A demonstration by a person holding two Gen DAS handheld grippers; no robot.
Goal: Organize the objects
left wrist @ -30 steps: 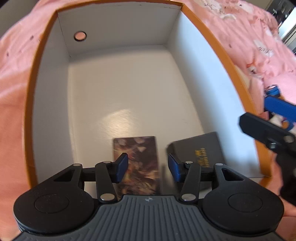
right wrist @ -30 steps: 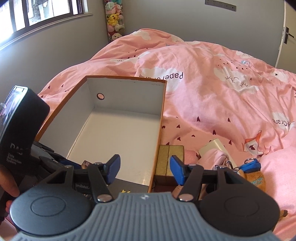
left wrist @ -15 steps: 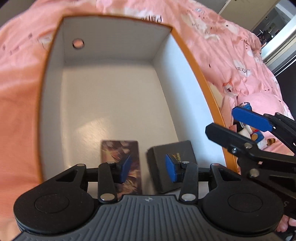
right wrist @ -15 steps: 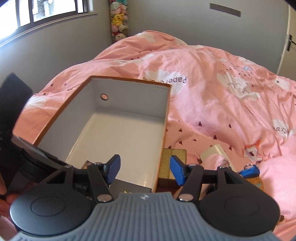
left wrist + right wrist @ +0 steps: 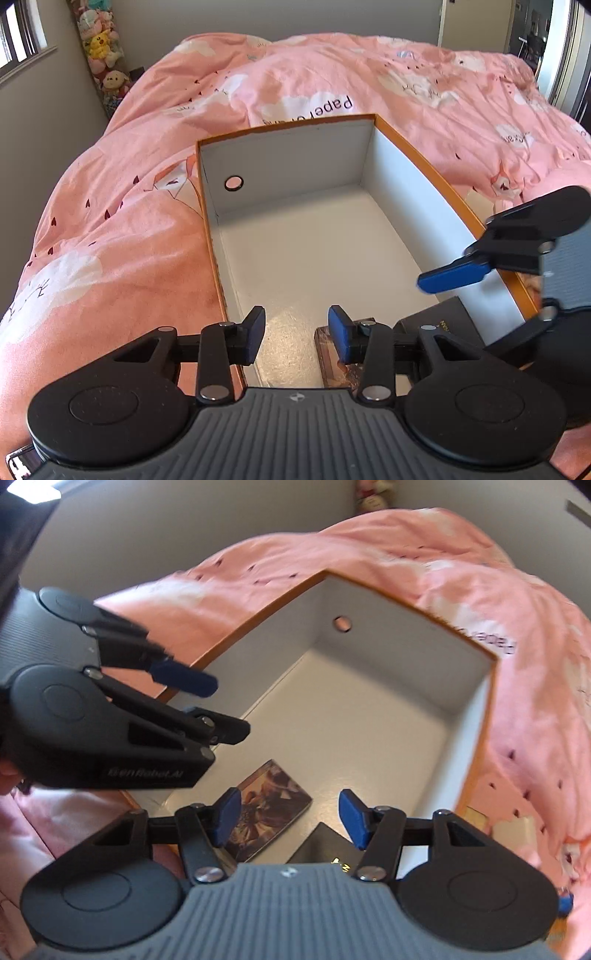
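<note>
The left claw [image 5: 296, 334] hangs over the near end of the box [image 5: 406, 177], its jaws closing with nothing between them. The right claw [image 5: 286, 821] is opening, also empty, above the same end. Below them, on the box's white floor, lie a picture card [image 5: 271, 806] and, just beside it, a black case [image 5: 325, 847] with gold lettering. The box sits on a bed with a pink duvet [image 5: 122, 236].
</note>
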